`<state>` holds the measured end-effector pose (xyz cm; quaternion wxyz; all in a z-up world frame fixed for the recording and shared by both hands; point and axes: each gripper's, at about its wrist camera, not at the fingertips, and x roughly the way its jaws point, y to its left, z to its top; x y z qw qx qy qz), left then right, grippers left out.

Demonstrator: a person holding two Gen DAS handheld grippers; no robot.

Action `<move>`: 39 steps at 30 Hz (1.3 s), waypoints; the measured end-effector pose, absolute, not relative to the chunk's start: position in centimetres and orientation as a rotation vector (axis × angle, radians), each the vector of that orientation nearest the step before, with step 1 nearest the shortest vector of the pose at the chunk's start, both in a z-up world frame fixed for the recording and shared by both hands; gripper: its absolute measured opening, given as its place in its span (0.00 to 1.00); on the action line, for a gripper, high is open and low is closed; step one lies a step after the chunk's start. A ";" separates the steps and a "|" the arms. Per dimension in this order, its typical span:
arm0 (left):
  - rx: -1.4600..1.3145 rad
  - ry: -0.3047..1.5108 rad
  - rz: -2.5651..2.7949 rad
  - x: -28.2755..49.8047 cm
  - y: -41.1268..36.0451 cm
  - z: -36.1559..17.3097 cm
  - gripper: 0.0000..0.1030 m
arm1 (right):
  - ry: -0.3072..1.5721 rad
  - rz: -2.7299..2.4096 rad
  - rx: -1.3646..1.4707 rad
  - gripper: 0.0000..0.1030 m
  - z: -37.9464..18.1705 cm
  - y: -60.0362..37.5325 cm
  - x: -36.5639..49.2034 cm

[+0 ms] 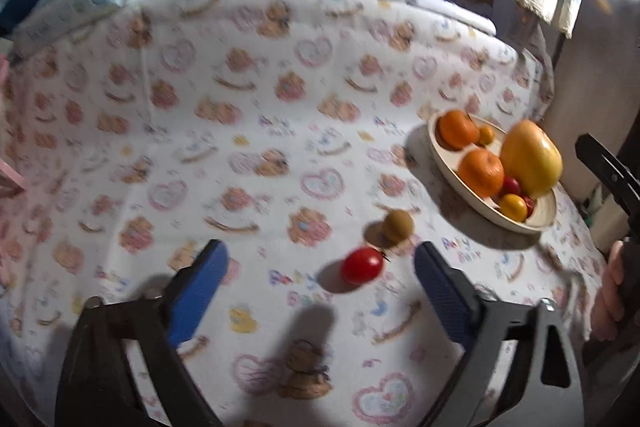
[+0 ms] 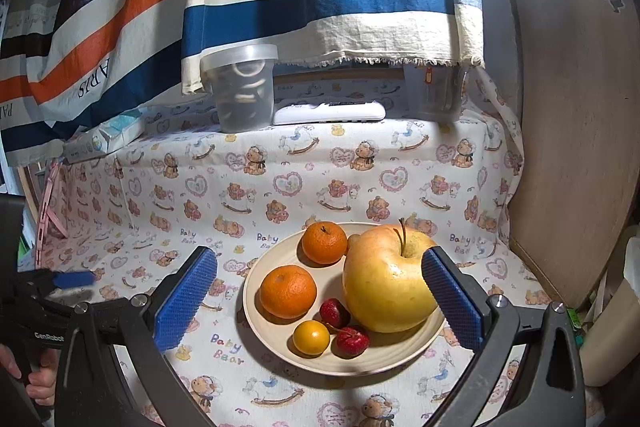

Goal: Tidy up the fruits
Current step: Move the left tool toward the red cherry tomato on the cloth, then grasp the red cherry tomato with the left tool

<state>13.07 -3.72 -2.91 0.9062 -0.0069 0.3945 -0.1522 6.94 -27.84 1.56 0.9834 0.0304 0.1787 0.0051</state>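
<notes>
Two loose fruits lie on the bear-print tablecloth [image 1: 256,131] ahead of the left gripper [image 1: 320,279]: a red cherry tomato [image 1: 362,265] and, just beyond it, a small brownish-green round fruit [image 1: 397,225]. The tomato sits between the lines of the two blue-padded fingers [image 1: 198,291], nearer the right-hand one, and touches neither; the jaws stand wide with nothing gripped. The brownish fruit lies a little further out, near the tip of the right-hand finger, apart from the tomato.

Off to the right in the left wrist view stands the cream plate [image 1: 448,167], well filled. From the right wrist view it carries a large yellow apple [image 2: 384,279], two oranges [image 2: 288,291], a small yellow tomato [image 2: 311,337] and two red fruits [image 2: 352,341]. The right gripper [image 2: 320,301] hovers over the plate with its jaws spread wide, the apple just beside its right-hand pad, nothing held; whether that pad touches the apple cannot be told. A hand [image 2: 38,383] holds the left gripper's handle at the left edge
</notes>
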 end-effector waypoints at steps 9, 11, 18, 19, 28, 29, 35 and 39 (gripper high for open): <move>0.055 0.880 -0.392 13.2 -5.6 -4.3 0.60 | 0.366 0.017 0.068 1.00 1.5 -27.9 6.9; 0.045 0.901 -0.418 13.4 -5.7 -4.6 0.52 | 0.365 0.016 0.070 1.00 1.5 -27.9 6.9; 0.050 0.898 -0.443 13.5 -5.9 -4.6 0.47 | 0.361 0.026 0.070 1.00 1.7 -27.8 6.7; 0.051 0.898 -0.446 13.5 -6.0 -4.6 0.47 | 0.359 0.028 0.071 1.00 1.7 -27.8 6.6; 0.060 0.881 -0.452 14.0 -6.5 -4.5 0.47 | 0.355 0.032 0.068 1.00 1.7 -27.9 6.5; 0.057 0.877 -0.455 14.0 -6.5 -4.5 0.47 | 0.355 0.032 0.065 1.00 1.7 -27.9 6.5; 0.043 0.891 -0.458 14.2 -6.4 -4.5 0.36 | 0.356 0.034 0.064 1.00 1.7 -27.8 6.4; 0.039 0.896 -0.459 14.3 -6.4 -4.6 0.33 | 0.355 0.032 0.061 1.00 1.7 -27.7 6.5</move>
